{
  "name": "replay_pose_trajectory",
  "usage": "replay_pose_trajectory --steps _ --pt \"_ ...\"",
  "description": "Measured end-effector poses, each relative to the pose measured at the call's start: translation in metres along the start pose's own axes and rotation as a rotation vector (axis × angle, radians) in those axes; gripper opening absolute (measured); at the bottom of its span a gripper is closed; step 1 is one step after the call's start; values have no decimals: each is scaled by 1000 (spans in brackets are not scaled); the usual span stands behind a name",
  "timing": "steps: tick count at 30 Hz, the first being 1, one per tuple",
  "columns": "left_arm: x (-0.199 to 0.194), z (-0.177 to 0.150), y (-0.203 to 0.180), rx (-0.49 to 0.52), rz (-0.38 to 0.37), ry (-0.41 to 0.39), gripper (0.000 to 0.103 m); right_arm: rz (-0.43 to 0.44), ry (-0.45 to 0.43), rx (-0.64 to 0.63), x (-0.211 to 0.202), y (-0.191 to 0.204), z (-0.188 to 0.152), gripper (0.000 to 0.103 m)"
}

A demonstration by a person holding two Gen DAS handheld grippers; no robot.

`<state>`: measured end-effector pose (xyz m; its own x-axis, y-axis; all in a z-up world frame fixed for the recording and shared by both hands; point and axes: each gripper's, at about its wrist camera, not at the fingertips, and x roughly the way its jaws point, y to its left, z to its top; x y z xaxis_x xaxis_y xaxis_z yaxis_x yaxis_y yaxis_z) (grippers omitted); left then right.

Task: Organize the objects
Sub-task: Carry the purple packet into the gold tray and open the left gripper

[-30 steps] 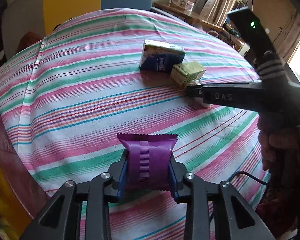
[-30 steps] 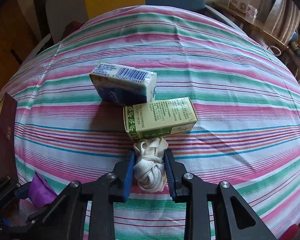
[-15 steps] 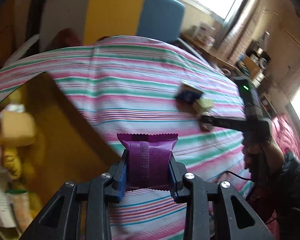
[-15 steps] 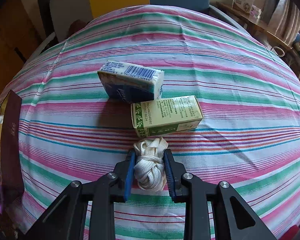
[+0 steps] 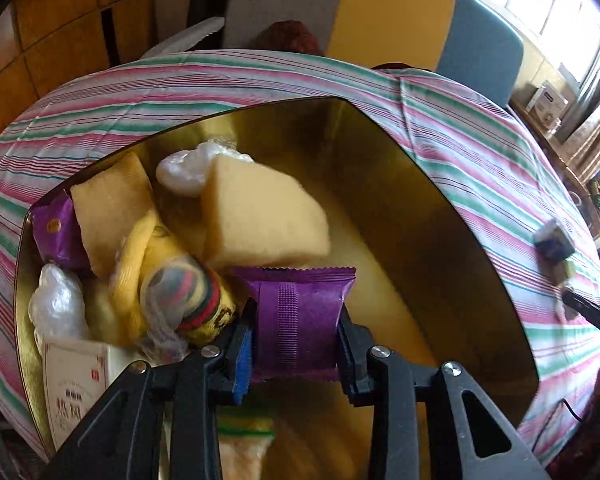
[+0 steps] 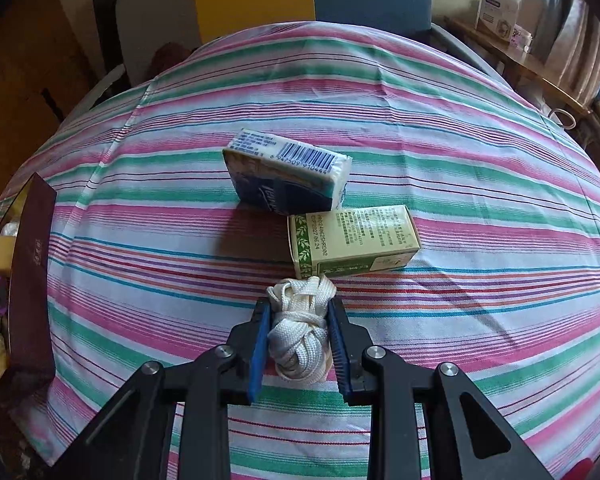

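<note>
L wrist view: box (image 5: 440, 216) bottom edge cut off by frame; items inside piled and partly blurred, a white carton (image 5: 76, 384) half hidden at lower left. L gripper (image 5: 296, 334) clamps a purple packet (image 5: 296, 320) over the box, jaws having just eased open a bit, pads still on it; packet upright, long axis across the jaws, crimped edge away from cam. R gripper (image 6: 300, 340) closed on a white cord bundle (image 6: 300, 332), long axis along the fingers, on the striped cloth (image 6: 460, 160) just before a green box (image 6: 352, 240) lying sideways, tissue pack (image 6: 286, 178) behind it.
</note>
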<state>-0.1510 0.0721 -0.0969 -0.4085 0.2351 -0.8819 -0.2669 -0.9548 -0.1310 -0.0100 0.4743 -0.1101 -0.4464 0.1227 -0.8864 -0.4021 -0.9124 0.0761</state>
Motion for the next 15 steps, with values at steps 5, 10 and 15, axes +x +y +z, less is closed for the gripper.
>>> replay_pose_trajectory --steps 5,10,15 --pt "2 8 2 -40 -27 2 43 -4 2 3 0 0 0 28" --pt "-18 -2 1 -39 -34 -30 52 -5 3 6 0 -1 0 29" --pt "-48 -14 0 -17 -2 -108 52 -4 5 0 1 -1 0 29"
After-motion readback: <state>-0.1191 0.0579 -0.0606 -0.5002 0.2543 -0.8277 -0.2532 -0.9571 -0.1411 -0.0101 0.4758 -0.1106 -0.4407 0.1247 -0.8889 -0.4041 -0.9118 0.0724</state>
